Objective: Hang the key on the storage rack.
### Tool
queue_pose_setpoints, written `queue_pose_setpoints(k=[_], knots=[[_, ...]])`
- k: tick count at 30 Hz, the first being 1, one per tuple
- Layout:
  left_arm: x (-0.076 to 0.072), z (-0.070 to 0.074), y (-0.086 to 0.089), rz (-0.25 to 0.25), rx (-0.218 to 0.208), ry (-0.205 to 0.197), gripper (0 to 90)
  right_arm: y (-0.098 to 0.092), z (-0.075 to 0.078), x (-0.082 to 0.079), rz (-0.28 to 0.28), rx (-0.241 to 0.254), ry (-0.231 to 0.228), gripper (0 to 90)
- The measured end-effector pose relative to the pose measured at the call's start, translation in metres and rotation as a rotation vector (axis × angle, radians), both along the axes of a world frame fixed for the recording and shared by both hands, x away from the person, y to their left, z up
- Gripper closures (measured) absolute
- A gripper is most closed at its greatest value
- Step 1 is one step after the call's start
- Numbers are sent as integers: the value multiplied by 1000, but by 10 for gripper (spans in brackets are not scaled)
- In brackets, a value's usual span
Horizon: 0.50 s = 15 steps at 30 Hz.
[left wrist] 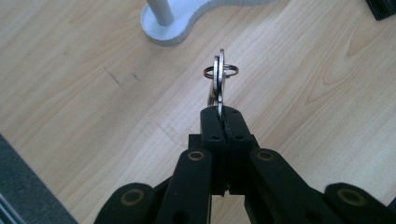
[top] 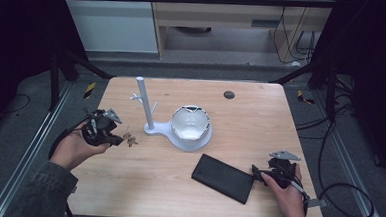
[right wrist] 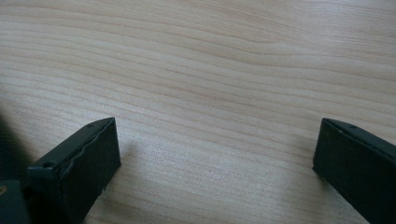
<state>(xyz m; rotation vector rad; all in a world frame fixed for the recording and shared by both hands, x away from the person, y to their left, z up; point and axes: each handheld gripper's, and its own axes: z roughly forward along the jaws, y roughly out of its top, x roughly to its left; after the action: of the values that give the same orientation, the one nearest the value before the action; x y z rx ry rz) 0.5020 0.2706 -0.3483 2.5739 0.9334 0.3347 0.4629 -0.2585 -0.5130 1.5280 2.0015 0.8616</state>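
Your left hand-held gripper (top: 115, 139) is at about 9 o'clock on the table (top: 240, 116). Its jaws are squeezed tight on a small bunch of keys (top: 129, 138). In the left gripper view the keys (left wrist: 219, 79) stick up out of the jaws, and a thin ring (left wrist: 221, 71) goes through their tops. The keys are up in the air, not lying on the wood.

Just past the keys, near the middle of the table, is a white stand (top: 152, 129) with a tall post (top: 145, 102) and little pegs. A white bowl (top: 190, 123) sits on the stand's round end.

At about 5 o'clock a flat black case (top: 223, 177) lies on the table.

Your right hand-held gripper (top: 255, 172) is right next to the case's right end. Its jaws are wide apart, with only bare wood between them, so it holds nothing.
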Motion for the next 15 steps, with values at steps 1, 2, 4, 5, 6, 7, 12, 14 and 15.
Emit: queue_pose_setpoints(k=[1, 2, 4, 5, 6, 7, 12, 14, 15], knots=[[0, 0, 0, 0, 0, 0, 893, 0, 0, 0, 0, 0, 0, 7], [1, 4, 1, 3, -3, -2, 893, 0, 0, 0, -1, 2, 0, 6], [4, 10, 3, 14, -2, -8, 893, 0, 0, 0, -2, 1, 0, 6], [4, 12, 3, 16, 0, -9, 893, 0, 0, 0, -2, 1, 0, 6], [6, 16, 3, 22, 6, -15, 893, 0, 0, 0, -2, 1, 0, 6], [7, 19, 3, 24, 6, -16, 893, 0, 0, 0, -2, 1, 0, 6], [12, 36, 0, 28, 35, -29, 893, 0, 0, 0, -2, 1, 0, 6], [14, 42, -2, 23, 41, -37, 893, 0, 0, 0, -2, 1, 0, 6], [14, 45, -3, 21, 40, -42, 893, 0, 0, 0, -2, 2, 0, 6]])
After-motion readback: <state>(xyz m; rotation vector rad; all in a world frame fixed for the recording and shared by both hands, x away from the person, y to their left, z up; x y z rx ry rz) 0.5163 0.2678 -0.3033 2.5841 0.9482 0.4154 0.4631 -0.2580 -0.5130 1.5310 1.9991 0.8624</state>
